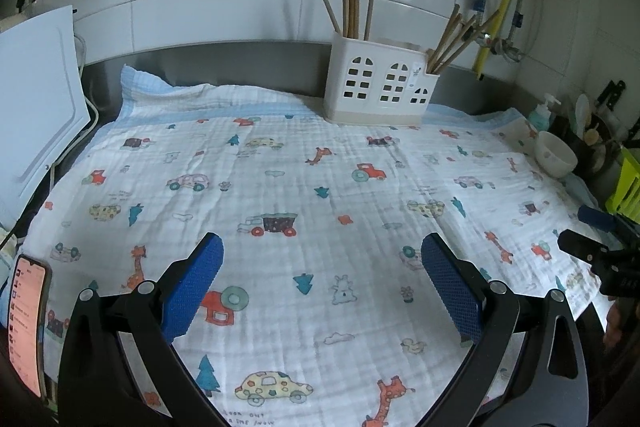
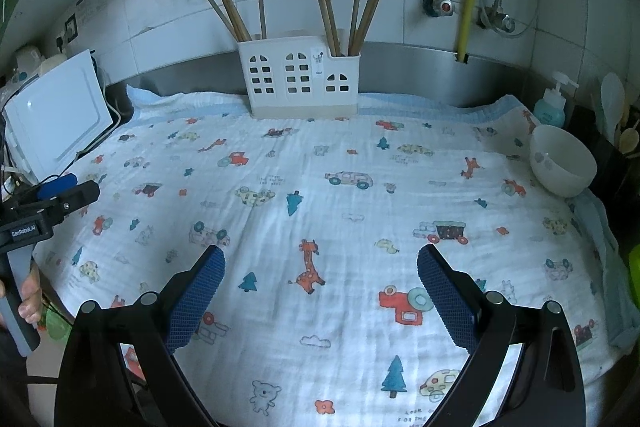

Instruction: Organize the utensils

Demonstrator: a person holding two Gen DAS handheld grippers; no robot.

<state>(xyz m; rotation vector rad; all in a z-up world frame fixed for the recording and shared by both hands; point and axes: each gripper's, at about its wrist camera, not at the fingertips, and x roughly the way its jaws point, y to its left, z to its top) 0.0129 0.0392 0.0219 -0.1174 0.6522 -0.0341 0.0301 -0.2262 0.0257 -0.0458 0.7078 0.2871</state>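
A printed cloth point(image 2: 320, 187) covers the whole counter, and nothing lies loose on it. At the far edge, against the tiled wall, stands the white utensil holder point(image 2: 300, 79), with chopsticks point(image 2: 352, 15) upright in its right compartment and more chopsticks point(image 2: 236, 15) in its left one — the middle looks empty, though I cannot see down into it. A white bowl point(image 2: 560, 163) sits at the far right of the cloth.

The sticks lean loosely and fan out, so a careless reach could tip several at once or nudge the light holder back against the wall.

Both tools are held low at the near edge, pointing towards the holder and well apart from it. The left gripper point(image 1: 322, 263) has its blue fingers point(image 1: 196, 283) spread wide and empty; the right gripper point(image 2: 320, 267) is spread likewise, gripping nothing.
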